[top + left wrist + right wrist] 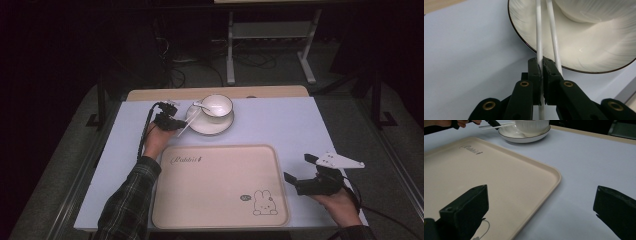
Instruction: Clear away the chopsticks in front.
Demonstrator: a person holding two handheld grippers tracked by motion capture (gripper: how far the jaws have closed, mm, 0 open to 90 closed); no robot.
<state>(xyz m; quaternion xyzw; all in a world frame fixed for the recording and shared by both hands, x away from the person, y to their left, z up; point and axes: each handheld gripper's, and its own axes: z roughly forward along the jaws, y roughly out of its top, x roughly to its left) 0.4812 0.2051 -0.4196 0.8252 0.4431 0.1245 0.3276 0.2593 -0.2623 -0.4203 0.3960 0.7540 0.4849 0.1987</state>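
Chopsticks (pixel 537 37) run toward twelve o'clock from your left gripper (pixel 541 66), jaws clamped on one, tips over the saucer (pixel 579 50); your right gripper (pixel 300 167) waits wide open, empty, beside the tray (pixel 220 220).

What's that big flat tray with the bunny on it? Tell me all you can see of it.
The tray is a pale beige rectangle with rounded corners and a low raised rim, plastic by its look. It bears a cartoon rabbit near one corner and the script word "Rabbit" at the opposite one. It lies flat on the table, with nothing on it, nearer the person than the saucer.
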